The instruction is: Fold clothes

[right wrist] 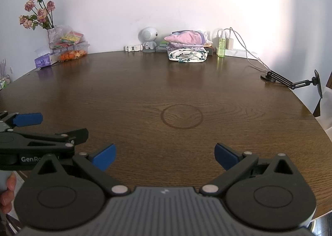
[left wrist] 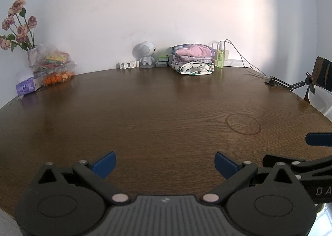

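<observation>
We hold the left hand-held gripper (left wrist: 165,163) and right hand-held gripper (right wrist: 165,156) spread wide, empty, over the bare wooden surface (right wrist: 145,90); folded clothes (right wrist: 187,49) sit stacked by the far wall.

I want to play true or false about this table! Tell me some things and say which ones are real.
1. The left gripper is open and holds nothing. True.
2. The pile of clothes sits in the middle of the table. False: it lies at the far edge, by the wall.
3. A green bottle stands right of the clothes. True.
4. The right gripper is pinching a shirt. False: its fingers are open and hold nothing.
5. The flowers stand at the far left. True.
</observation>
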{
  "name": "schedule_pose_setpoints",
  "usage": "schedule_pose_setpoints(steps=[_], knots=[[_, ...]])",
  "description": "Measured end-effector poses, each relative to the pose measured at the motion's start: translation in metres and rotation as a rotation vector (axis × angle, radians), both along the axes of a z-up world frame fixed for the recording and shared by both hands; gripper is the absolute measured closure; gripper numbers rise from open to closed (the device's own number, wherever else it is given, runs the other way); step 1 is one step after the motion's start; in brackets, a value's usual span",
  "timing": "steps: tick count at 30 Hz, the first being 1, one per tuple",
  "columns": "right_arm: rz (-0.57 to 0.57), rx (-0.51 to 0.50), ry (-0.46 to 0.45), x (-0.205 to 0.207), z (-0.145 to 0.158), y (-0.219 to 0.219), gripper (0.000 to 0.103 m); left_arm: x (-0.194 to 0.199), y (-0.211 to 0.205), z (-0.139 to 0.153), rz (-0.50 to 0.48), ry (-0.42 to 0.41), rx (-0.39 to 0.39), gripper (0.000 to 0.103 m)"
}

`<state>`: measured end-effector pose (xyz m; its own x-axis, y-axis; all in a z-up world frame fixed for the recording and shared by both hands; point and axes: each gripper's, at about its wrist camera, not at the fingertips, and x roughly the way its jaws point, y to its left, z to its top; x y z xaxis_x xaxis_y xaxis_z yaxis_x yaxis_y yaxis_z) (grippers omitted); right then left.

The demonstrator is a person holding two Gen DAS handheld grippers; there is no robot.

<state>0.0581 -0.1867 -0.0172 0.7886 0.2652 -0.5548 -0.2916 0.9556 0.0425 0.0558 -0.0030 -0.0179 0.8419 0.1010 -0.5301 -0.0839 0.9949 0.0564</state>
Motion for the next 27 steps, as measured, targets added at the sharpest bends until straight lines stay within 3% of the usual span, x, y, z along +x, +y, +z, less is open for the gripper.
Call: schedule_pose_setpoints(steps=[27], knots=[[0.000,0.000,-0.002,-0.0003,0.0006,-0.0014,0.000,-0.0016,-0.0079,-0.0007,0.009,-0.027,0.032,0.001]])
